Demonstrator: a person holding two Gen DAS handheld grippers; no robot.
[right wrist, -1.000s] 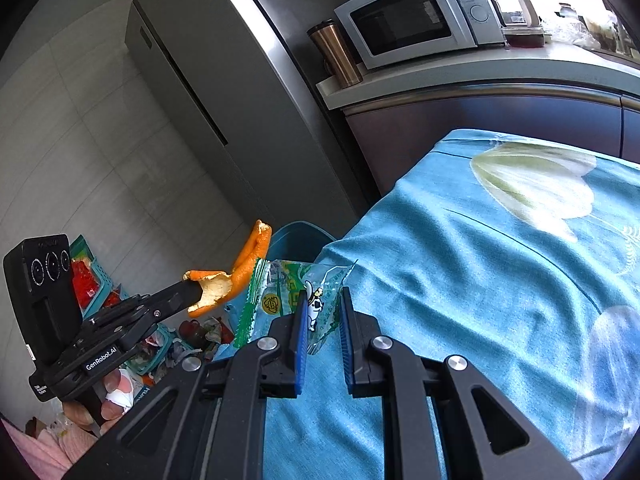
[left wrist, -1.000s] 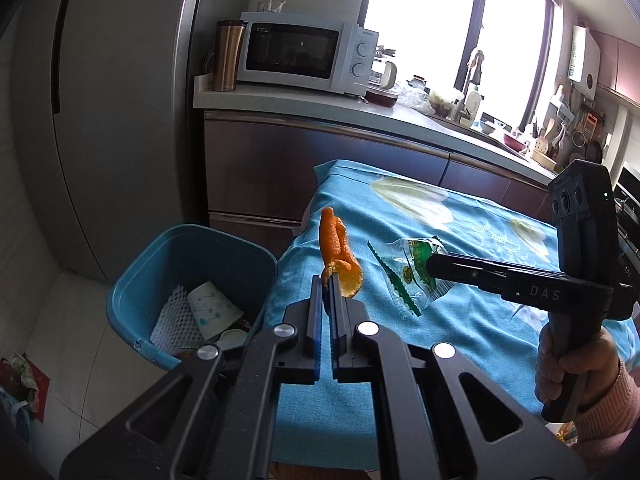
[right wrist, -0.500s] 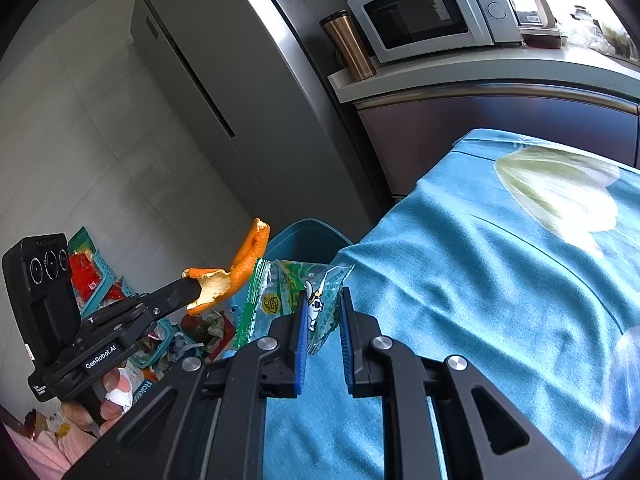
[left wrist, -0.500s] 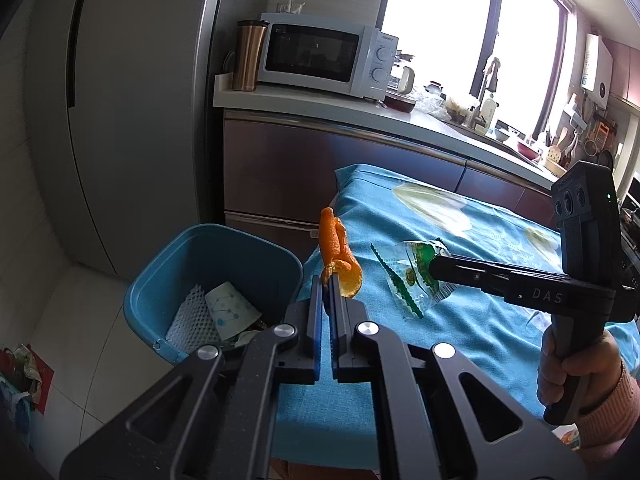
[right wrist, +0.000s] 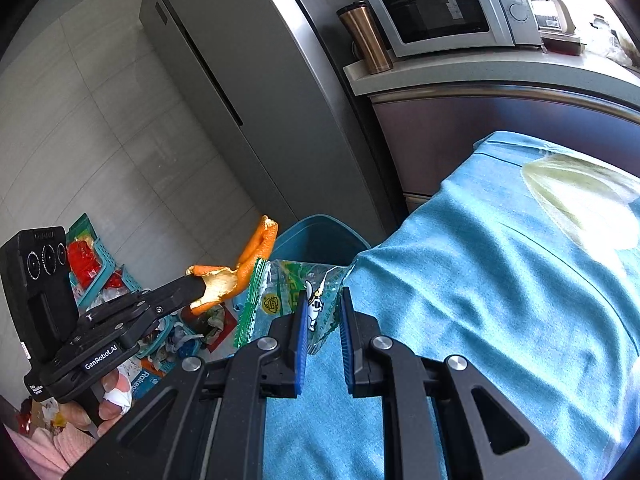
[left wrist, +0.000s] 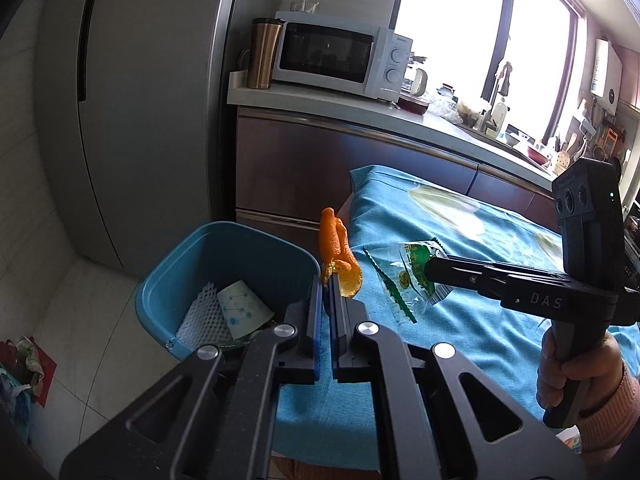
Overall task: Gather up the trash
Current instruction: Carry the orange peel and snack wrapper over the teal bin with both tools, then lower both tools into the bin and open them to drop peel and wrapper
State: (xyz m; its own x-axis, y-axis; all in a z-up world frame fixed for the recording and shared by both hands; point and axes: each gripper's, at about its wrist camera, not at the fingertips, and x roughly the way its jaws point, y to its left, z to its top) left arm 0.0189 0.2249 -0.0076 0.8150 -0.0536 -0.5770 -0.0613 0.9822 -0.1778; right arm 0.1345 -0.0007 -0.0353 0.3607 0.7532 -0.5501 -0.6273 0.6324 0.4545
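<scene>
Orange peel (left wrist: pixel 336 256), curled and waxy with a pale pith side, stands up from the tips of the left gripper (left wrist: pixel 329 286), whose jaws are clenched on its lower edge, at the near corner of a table under a blue cloth (left wrist: pixel 460 336) and beside a blue plastic bin (left wrist: pixel 168 280) holding a paper cup (left wrist: pixel 244 308) and white foam netting (left wrist: pixel 200 316). To its right, the right gripper (left wrist: pixel 430 270) pinches a crinkled clear-and-green wrapper (left wrist: pixel 408 280) above the cloth. From the right wrist, the wrapper (right wrist: pixel 288 292) sits gripped between blue pads (right wrist: pixel 303 320), just right of the peel (right wrist: pixel 240 272) held by the left gripper (right wrist: pixel 200 286), over the bin (right wrist: pixel 320 236); a steel fridge (right wrist: pixel 248 92) and microwave (right wrist: pixel 444 8) stand behind.
</scene>
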